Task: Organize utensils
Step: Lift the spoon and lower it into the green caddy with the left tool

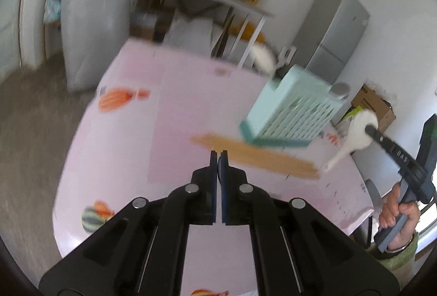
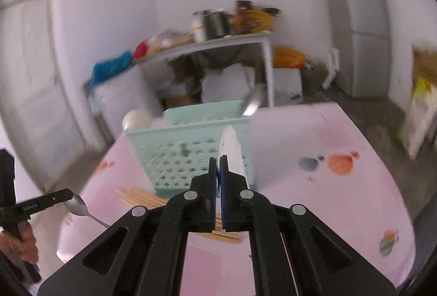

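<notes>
A mint-green slotted basket (image 1: 292, 110) stands on the pink table (image 1: 177, 110); it also shows in the right wrist view (image 2: 188, 148). A bundle of wooden chopsticks (image 1: 254, 156) lies in front of it, also seen in the right wrist view (image 2: 142, 197). My right gripper (image 1: 367, 129) is shut on a white ladle-like spoon (image 1: 357, 132) and holds it up beside the basket; its white edge shows by my right gripper (image 2: 218, 159) in its own view (image 2: 232, 151). My left gripper (image 1: 218, 155) is shut; in the right wrist view my left gripper (image 2: 69, 193) holds a metal spoon (image 2: 79, 207).
A grey shelf table (image 2: 218, 44) loaded with jars and cloths stands behind. A grey fridge (image 2: 360, 28) is at the right wall. A cardboard box (image 1: 374, 104) and bags sit on the floor past the table's right edge.
</notes>
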